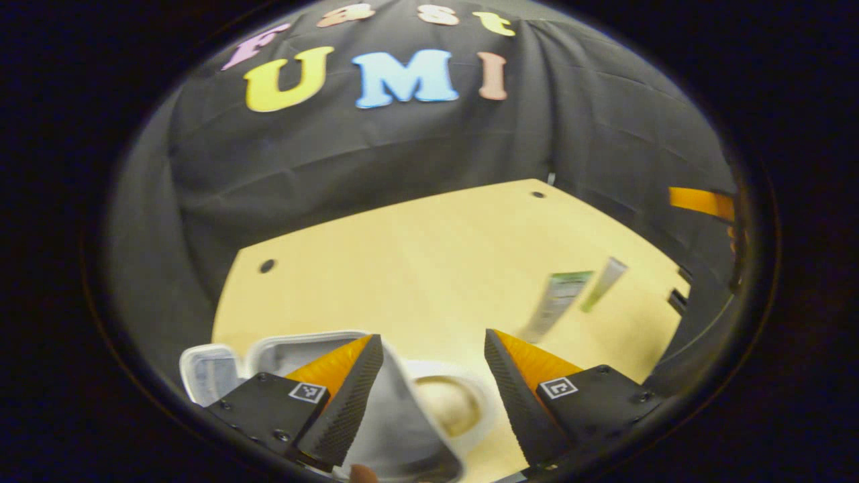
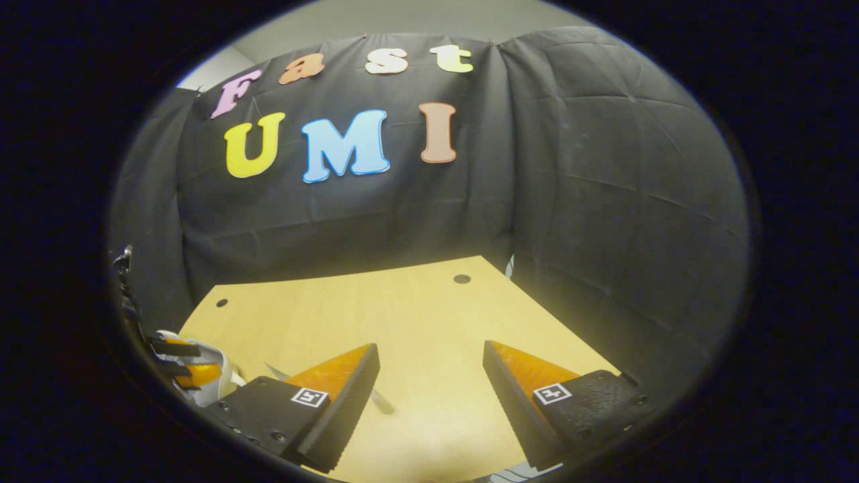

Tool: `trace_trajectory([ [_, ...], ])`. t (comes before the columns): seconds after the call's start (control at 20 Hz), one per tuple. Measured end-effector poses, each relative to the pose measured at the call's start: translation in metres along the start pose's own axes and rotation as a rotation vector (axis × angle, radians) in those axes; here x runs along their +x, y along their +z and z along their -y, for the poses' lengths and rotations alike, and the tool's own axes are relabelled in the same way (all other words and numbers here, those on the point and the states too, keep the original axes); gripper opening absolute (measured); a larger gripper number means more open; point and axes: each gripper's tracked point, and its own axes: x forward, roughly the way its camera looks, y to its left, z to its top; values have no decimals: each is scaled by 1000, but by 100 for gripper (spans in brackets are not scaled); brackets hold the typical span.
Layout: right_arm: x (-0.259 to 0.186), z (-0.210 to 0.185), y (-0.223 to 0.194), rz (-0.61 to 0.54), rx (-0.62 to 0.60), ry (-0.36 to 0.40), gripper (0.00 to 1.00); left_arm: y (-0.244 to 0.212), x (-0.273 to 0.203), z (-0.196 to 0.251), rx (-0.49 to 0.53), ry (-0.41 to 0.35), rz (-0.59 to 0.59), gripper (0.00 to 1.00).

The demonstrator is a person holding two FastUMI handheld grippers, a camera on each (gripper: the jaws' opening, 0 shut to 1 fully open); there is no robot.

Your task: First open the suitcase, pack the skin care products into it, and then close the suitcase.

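I see a pale yellow wooden tabletop [image 1: 429,268], a white plastic suitcase [image 1: 402,422], and two green-and-white tubes [image 1: 560,302].

tubes [image 1: 567,298] blurred, suitcase [image 1: 402,416] cut off

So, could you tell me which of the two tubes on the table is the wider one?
The green-topped tube, nearer the left gripper; the other tube is slimmer.
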Motion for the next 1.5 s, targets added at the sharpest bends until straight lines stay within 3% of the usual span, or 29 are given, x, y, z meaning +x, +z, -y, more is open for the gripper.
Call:
trace_trajectory([
  [0.15, -4, 16, -4, -17, 14, -38, 94, -15, 22, 68, 63, -134, -20, 99],
  [0.25, -7, 26, -7, -24, 11, -62, 95, -16, 43, 88, 80, -161, -33, 99],
  [0.5, -11, 42, -12, -57, 0, -107, 95, -16, 92, 95, 62, -151, -56, 96],
  [0.8, -7, 39, -20, -104, 7, -118, 94, -14, 149, 94, 47, -99, -70, 100],
  [0.85, -5, 36, -21, -111, 1, -114, 94, -22, 157, 92, 14, -60, -86, 96],
  [0.9, -2, 33, -22, -116, -4, -108, 94, -13, 154, 90, -2, -62, -58, 81],
  [0.95, -1, 29, -24, -122, -11, -101, 94, -14, 155, 89, -18, -43, -60, 65],
  [1.15, 14, 3, -47, -205, -18, -7, 95, -17, 157, 85, -30, 3, -68, 54],
  [1.5, 35, -59, -83, -346, -67, 201, 91, -1, 113, 58, -110, 63, -25, 53],
])
